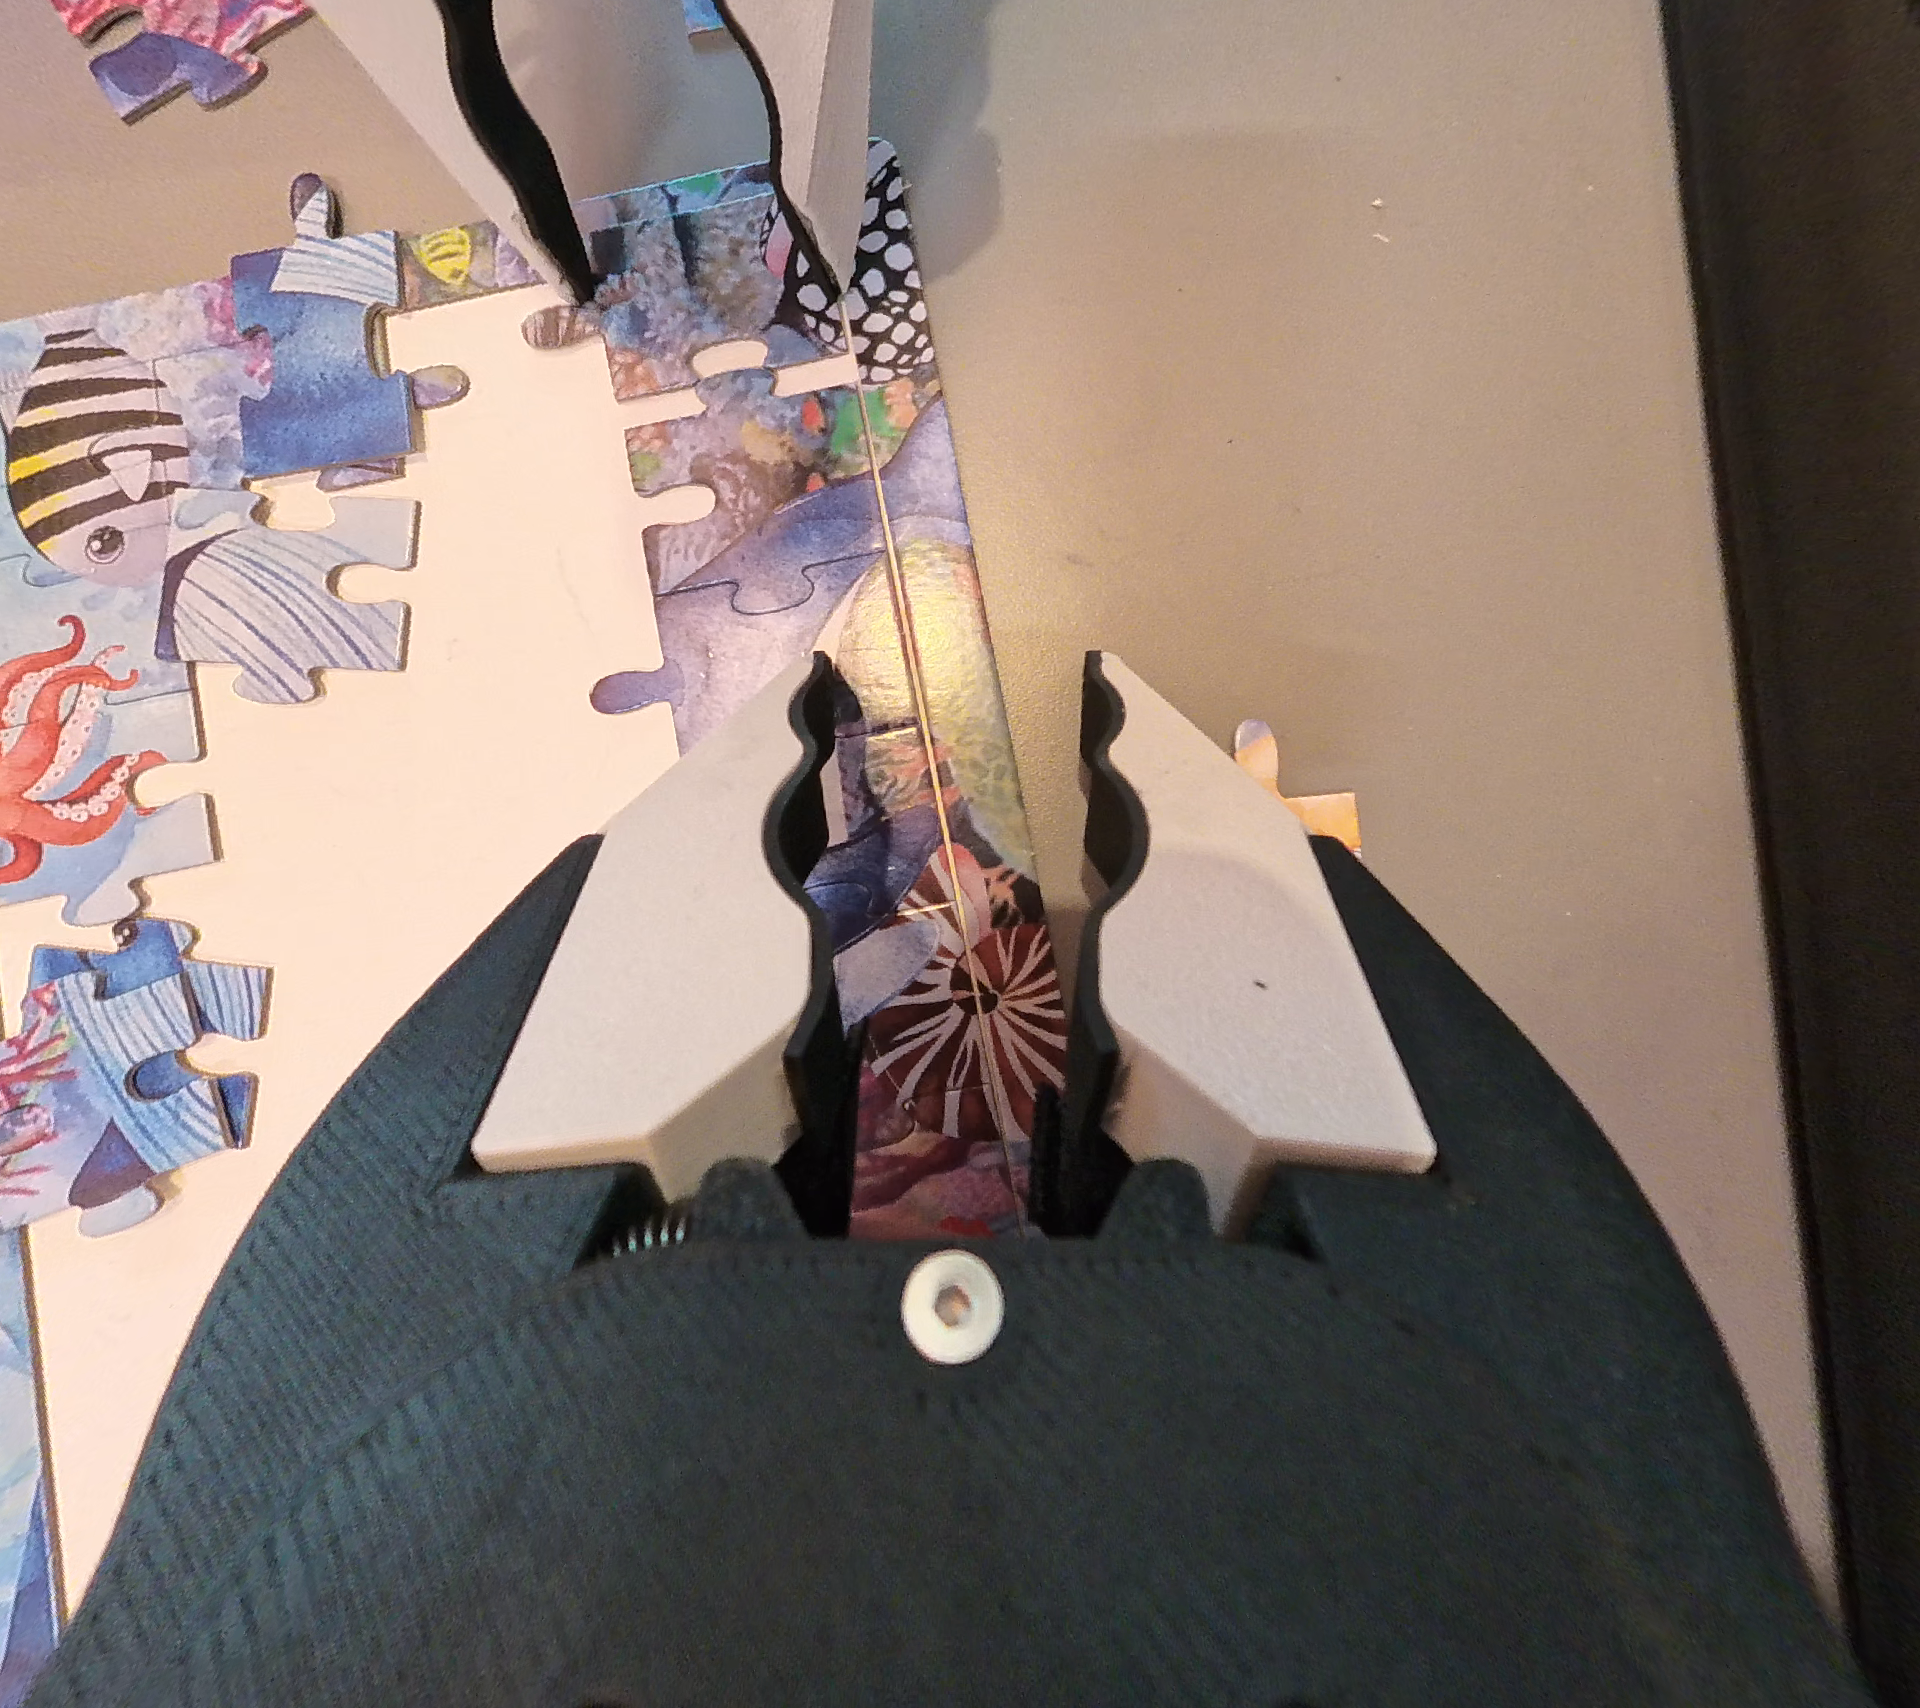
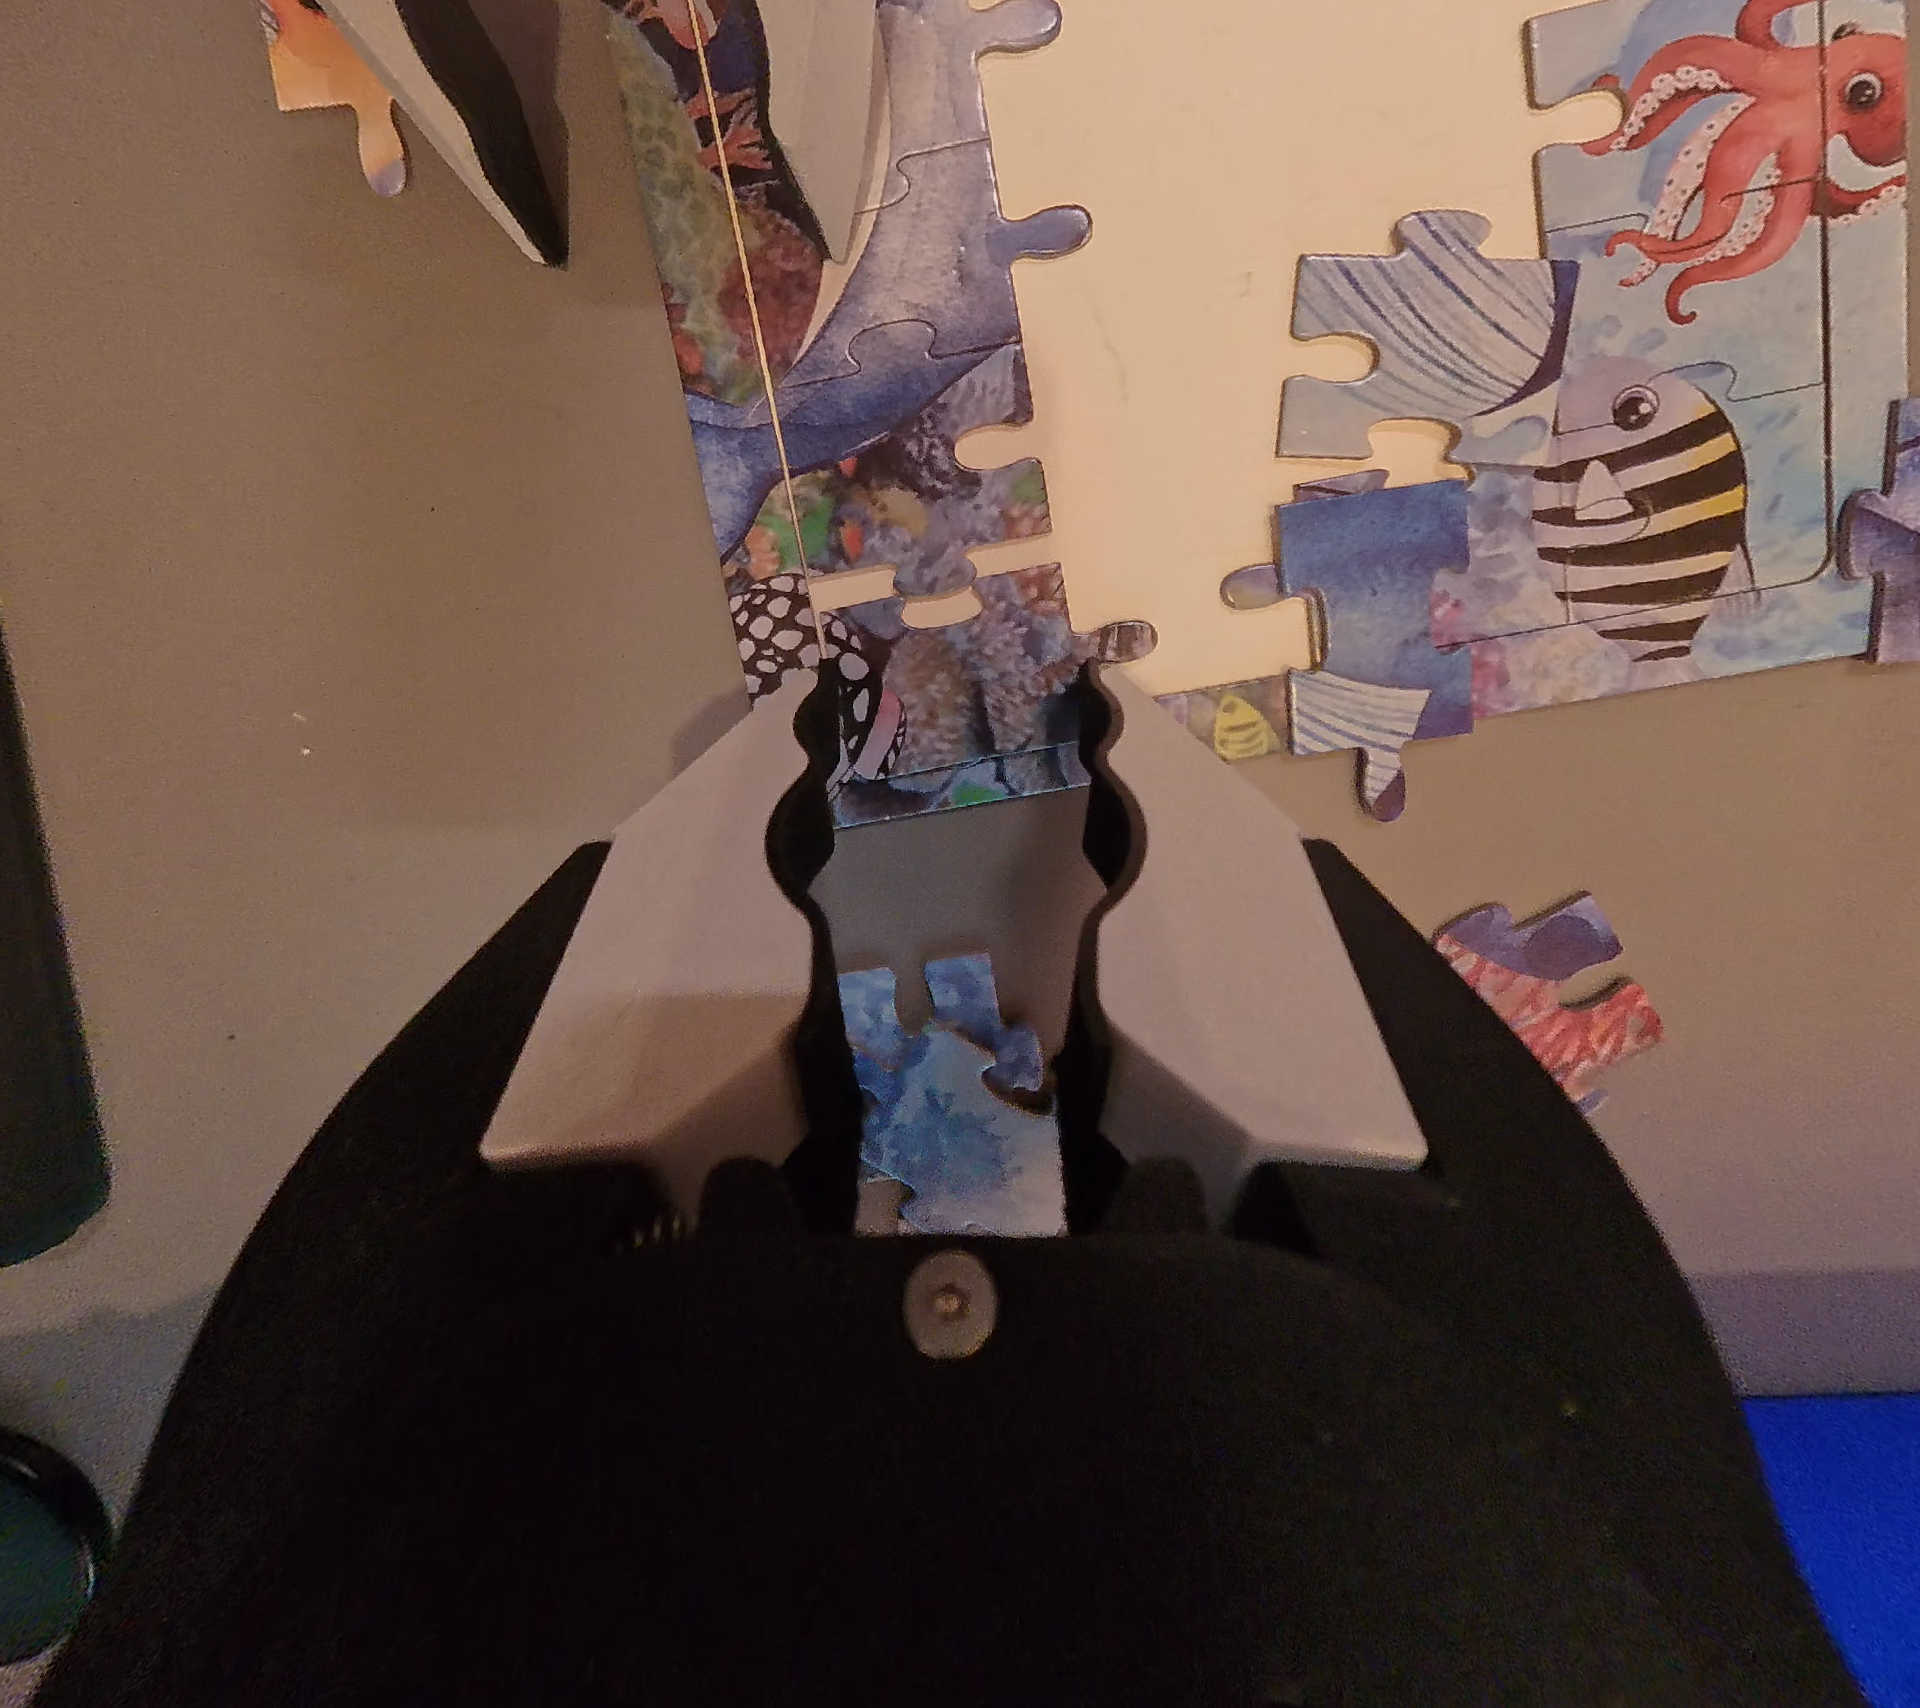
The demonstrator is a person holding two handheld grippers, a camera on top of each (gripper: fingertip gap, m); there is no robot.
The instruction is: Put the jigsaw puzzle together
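A partly built sea-life jigsaw lies on a cream backing board (image 1: pixel 499 536) (image 2: pixel 1195 204). One edge strip of joined pieces (image 1: pixel 831 536) (image 2: pixel 894 370) runs along the board. My left gripper (image 1: pixel 956 682) is open and empty, low over this strip. My right gripper (image 2: pixel 956 692) is open, its tips resting over the strip's corner piece (image 2: pixel 966 713) with coral and a spotted fish. That piece (image 1: pixel 707 276) sits with a thin gap to its neighbour. A joined section with a striped fish (image 1: pixel 94 463) (image 2: pixel 1621 495) and a red octopus fills the other side.
Loose pieces lie on the grey table: pink coral ones (image 1: pixel 177 6) (image 2: pixel 1548 993), a blue one (image 2: pixel 956 1087) under my right gripper, an orange one (image 1: pixel 1309 796) (image 2: pixel 332 89). A dark object (image 1: pixel 1818 515) borders the table beside the strip. A blue surface (image 2: pixel 1849 1554) shows near my right gripper. My right fingertips sit around 9 cm from my left ones.
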